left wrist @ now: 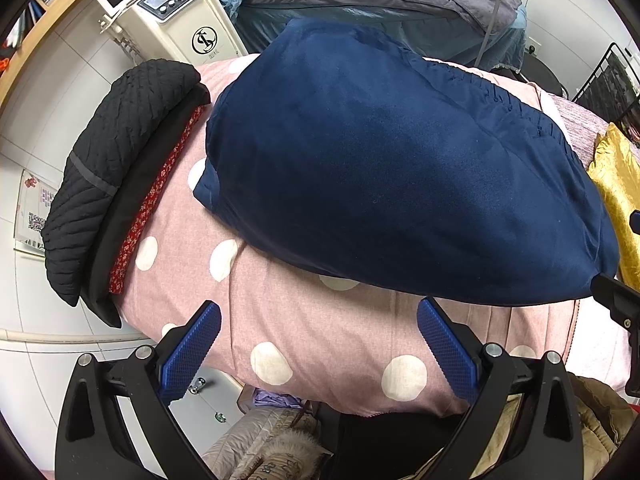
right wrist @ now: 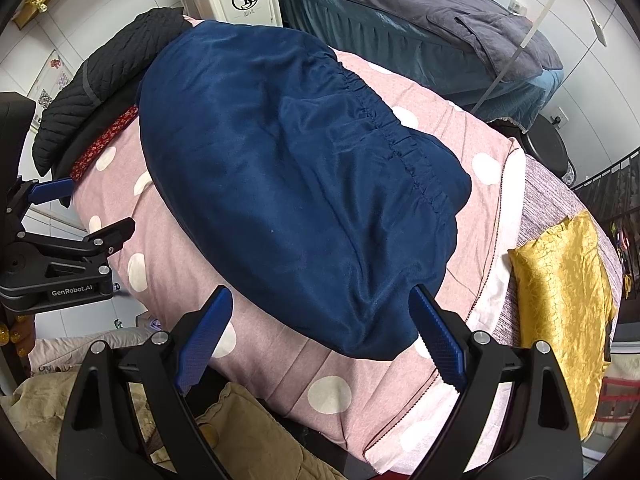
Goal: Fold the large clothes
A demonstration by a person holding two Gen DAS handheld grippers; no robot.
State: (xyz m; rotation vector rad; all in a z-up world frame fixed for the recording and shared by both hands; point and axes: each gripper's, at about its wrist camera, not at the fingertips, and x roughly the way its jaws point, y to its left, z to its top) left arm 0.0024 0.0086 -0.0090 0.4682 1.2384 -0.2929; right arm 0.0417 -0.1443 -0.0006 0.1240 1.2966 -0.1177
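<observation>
Navy garment [right wrist: 296, 184]: soft, faintly velvety cloth, folded to a rounded oblong, gathered elastic band along far-right edge; lying flat mid pink quilt [right wrist: 280, 360], white dots, matte cotton. Black quilted jacket [left wrist: 116, 168], chevron stitching, folded at left quilt edge over a red floral strip [left wrist: 152, 204]. Gold crinkled satin cloth [right wrist: 568, 292] to the right, apart from garment. Left gripper [left wrist: 318, 344]: jaws wide apart, blue ribbed pads [left wrist: 192, 356], empty, hovering above bare quilt just short of garment's near edge. Right gripper [right wrist: 320, 336]: wide apart, empty, fingers straddling garment's near end; contact cannot be told
</observation>
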